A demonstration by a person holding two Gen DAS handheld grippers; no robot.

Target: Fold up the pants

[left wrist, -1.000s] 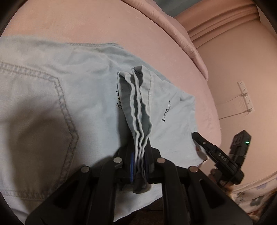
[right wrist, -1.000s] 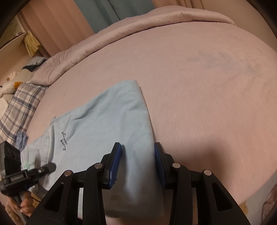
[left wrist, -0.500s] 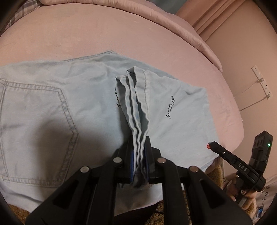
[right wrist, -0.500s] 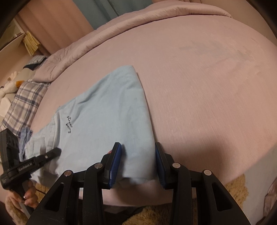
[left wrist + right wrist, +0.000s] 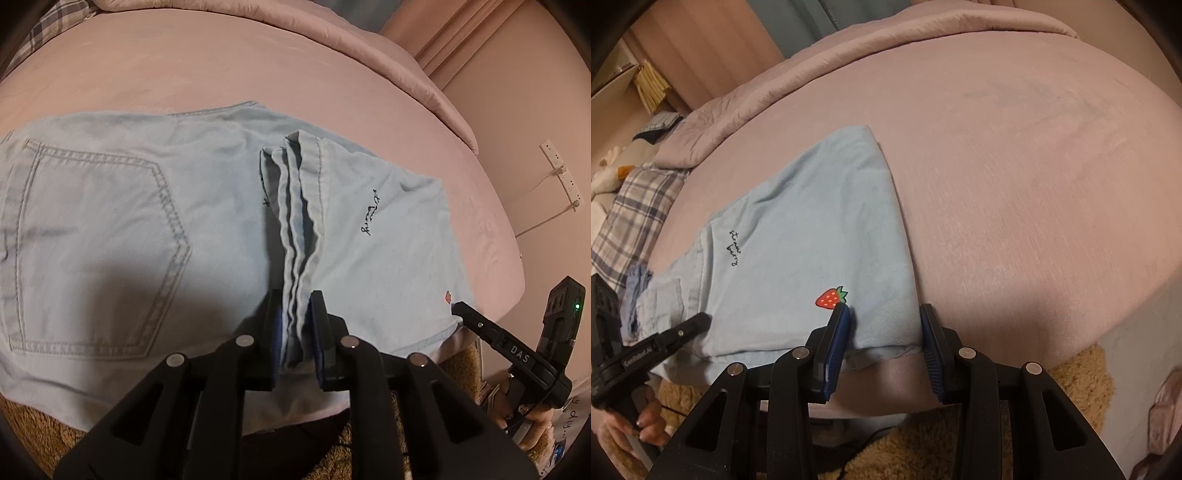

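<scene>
Light blue pants [image 5: 110,221] lie folded on the pink bed [image 5: 184,66], back pocket to the left. My left gripper [image 5: 297,325] pinches a standing ridge of bunched hem layers [image 5: 299,229] between its blue pads; its jaws are opening, with the cloth still filling the gap. In the right wrist view the pants [image 5: 798,240] reach the bed's near edge, with a strawberry patch [image 5: 831,297]. My right gripper [image 5: 884,325] stands open astride their near right corner, pads off the cloth. The left gripper [image 5: 698,319] shows at the left there, and the right gripper [image 5: 480,325] at the right of the left wrist view.
A rolled pink duvet [image 5: 849,48] lines the far side of the bed. A plaid pillow [image 5: 631,210] lies at the left. A brown shaggy rug [image 5: 1082,373] covers the floor below the near edge. A hand [image 5: 646,424] grips the left handle. Wall sockets [image 5: 559,170] sit at the right.
Both views have drawn back toward the bed's near edge, showing the rug and the strawberry patch. The left pads have parted slightly around the hem ridge. The right jaws keep their width.
</scene>
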